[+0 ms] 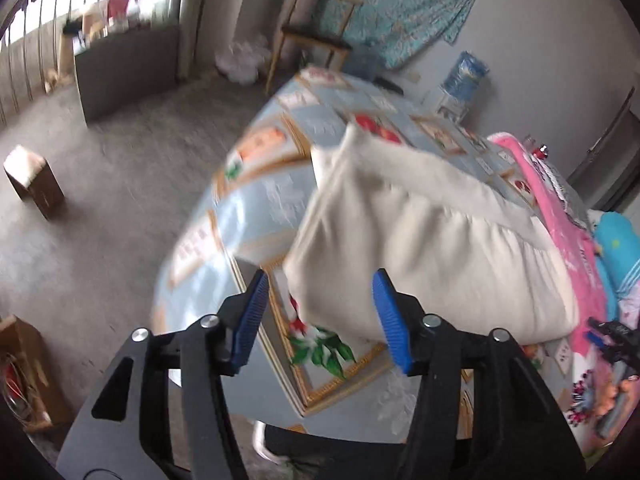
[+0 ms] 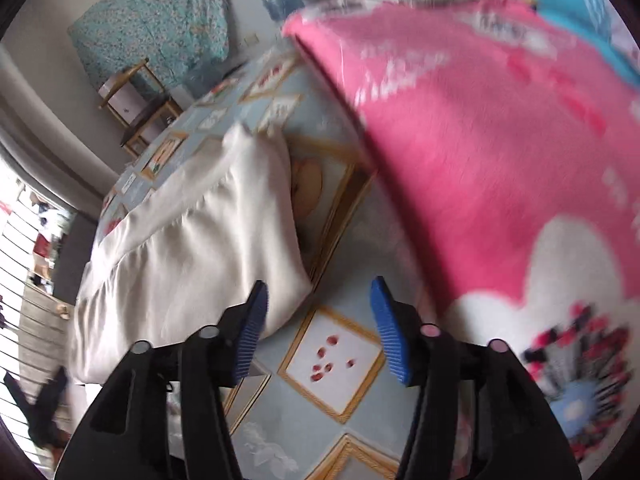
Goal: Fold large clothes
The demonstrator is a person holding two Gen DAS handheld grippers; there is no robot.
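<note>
A cream-white garment (image 1: 432, 236) lies folded into a long band on the table's patterned blue cloth (image 1: 264, 196). My left gripper (image 1: 320, 312) hovers open just above its near end, nothing between the blue pads. In the right wrist view the same cream garment (image 2: 192, 248) lies to the left, and my right gripper (image 2: 320, 316) stands open over the tablecloth (image 2: 336, 364) beside its end, holding nothing. The left gripper shows as a black shape (image 2: 36, 404) at the lower left there; the right gripper appears at the far right (image 1: 612, 344) in the left wrist view.
A pink fleece blanket (image 2: 492, 140) with white patches lies heaped to the right, a turquoise cloth (image 1: 618, 248) beyond it. A wooden chair (image 1: 316, 32) stands at the table's far end. A small brown box (image 1: 34, 186) and a carton (image 1: 24, 376) sit on the floor.
</note>
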